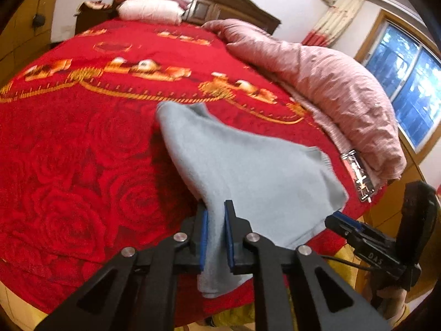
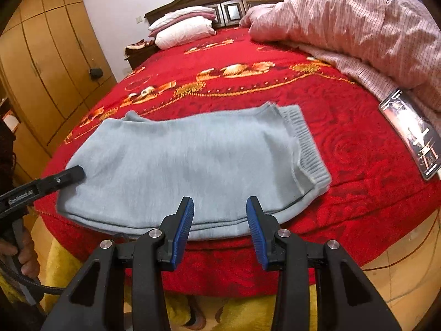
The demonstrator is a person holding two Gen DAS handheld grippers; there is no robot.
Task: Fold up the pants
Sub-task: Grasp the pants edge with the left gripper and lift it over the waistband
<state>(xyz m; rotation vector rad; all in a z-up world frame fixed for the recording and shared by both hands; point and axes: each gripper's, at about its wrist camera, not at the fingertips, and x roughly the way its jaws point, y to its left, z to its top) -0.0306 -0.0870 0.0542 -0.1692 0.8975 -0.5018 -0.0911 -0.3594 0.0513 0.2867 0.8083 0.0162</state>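
Observation:
Light grey pants (image 2: 193, 160) lie folded across the near edge of the red bed (image 2: 344, 151), ribbed waistband to the right. My left gripper (image 1: 216, 209) is shut on a bunched fold of the pants (image 1: 248, 165), and the fabric rises off the bed to its blue pads. From the right wrist view, that left gripper (image 2: 78, 172) sits at the pants' left end. My right gripper (image 2: 219, 202) stands open over the near hem, fabric lying flat between its fingers with neither pad pressing it. In the left wrist view the right gripper (image 1: 340, 220) is at the pants' right corner.
A phone (image 2: 410, 135) with a lit screen lies on the bed to the right, beside a heaped pink duvet (image 2: 358, 27). Pillows (image 2: 184, 27) are stacked at the headboard. Wooden wardrobes (image 2: 41, 69) stand at the left. A yellow rug (image 2: 63, 262) lies below the bed edge.

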